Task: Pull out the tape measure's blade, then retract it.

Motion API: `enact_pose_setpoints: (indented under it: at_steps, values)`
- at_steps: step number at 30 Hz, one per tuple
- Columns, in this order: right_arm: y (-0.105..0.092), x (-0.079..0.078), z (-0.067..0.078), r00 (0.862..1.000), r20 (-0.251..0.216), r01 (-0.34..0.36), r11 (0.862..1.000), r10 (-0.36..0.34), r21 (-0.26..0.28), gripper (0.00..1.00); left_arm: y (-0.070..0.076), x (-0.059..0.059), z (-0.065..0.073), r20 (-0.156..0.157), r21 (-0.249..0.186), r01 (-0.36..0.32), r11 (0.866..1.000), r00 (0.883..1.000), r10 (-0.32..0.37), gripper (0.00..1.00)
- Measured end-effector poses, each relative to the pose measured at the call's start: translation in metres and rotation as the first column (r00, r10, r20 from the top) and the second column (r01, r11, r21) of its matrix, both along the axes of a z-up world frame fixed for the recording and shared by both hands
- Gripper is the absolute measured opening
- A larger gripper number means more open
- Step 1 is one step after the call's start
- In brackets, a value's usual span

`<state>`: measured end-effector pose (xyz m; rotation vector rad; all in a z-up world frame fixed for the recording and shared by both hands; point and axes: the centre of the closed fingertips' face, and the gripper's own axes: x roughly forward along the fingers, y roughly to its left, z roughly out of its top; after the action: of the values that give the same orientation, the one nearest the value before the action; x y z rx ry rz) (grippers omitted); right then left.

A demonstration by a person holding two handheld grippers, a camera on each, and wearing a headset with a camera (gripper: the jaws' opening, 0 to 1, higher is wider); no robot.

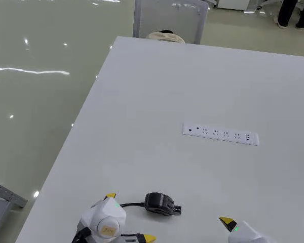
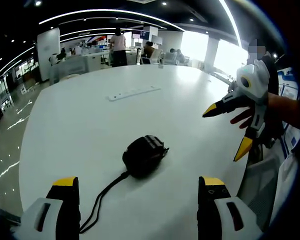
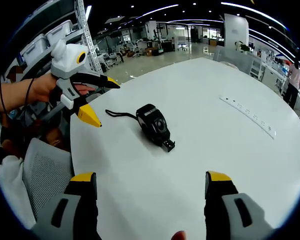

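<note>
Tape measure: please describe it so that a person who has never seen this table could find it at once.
Start from the large white table and go to its near edge. There lies a small black rounded tape measure with a thin black cord trailing from it. Unlike the long flat white power strip farther away, it is dark and compact.

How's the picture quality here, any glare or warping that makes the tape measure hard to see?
Head view: light streaks glare on the glossy floor, but the tape measure on the white table is sharp. Left gripper view: fisheye bows the table edge, windows blow out. Right gripper view: same bowing, tape measure clear, shadows soft.
</note>
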<state>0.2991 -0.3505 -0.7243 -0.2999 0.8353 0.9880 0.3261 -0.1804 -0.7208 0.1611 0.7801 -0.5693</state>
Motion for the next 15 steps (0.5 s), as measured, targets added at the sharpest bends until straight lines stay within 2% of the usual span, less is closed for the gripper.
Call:
enact_pose_setpoints:
  at_steps: [15]
  values:
    - [0.007,0.008,-0.009,1.000,-0.004,-0.023,1.000,0.023,-0.011,0.91,-0.004,0.012,-0.006,-0.007,0.013,0.044,0.999,0.999,-0.044,0.94]
